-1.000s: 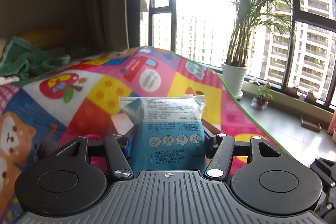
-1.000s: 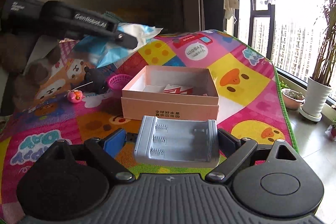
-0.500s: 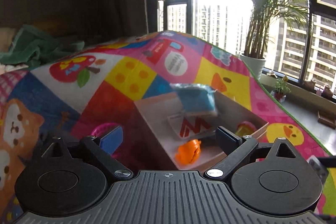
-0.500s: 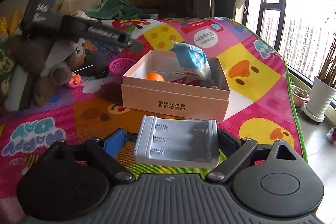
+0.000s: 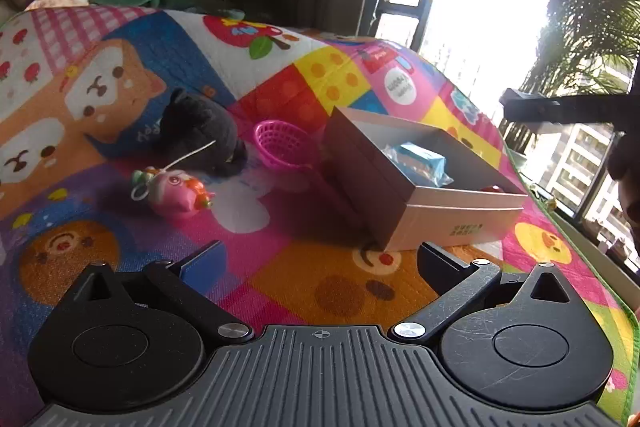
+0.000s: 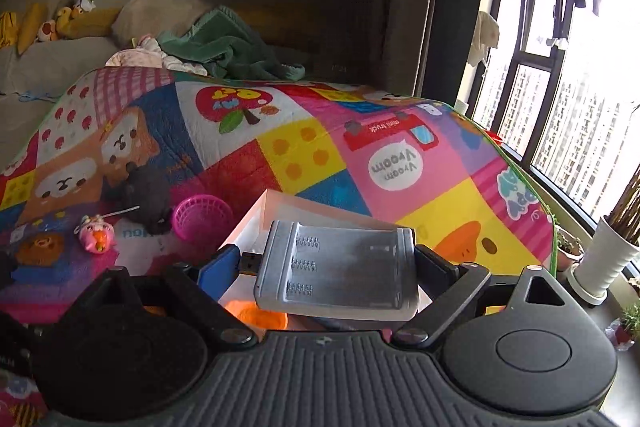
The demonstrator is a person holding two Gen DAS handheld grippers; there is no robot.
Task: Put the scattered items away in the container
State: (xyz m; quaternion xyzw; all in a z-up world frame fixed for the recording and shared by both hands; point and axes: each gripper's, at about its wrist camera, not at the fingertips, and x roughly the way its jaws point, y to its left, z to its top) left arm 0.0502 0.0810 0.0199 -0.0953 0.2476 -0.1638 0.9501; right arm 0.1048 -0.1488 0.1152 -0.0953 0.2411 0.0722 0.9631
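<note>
The pink cardboard box (image 5: 460, 215) stands on the play mat with the blue packet (image 5: 418, 159) lying inside it. My left gripper (image 5: 320, 259) is open and empty, low over the mat in front of the box. My right gripper (image 6: 332, 263) is shut on a grey battery charger (image 6: 340, 267) and holds it over the box (image 6: 256, 219); an orange toy (image 6: 260, 317) shows in the box below it. A pink toy (image 5: 176, 189), a black plush (image 5: 200, 131) and a pink basket (image 5: 284, 145) lie on the mat left of the box.
The right gripper's body (image 5: 568, 109) shows dark at the upper right of the left wrist view. The mat's green edge (image 6: 554, 247) runs along the right, with a white plant pot (image 6: 604, 267) and window beyond. A sofa with pillows and green blanket (image 6: 224, 47) is behind.
My left gripper let the blue packet go into the box, then drew back and turned left. My right gripper carried the charger forward to above the box.
</note>
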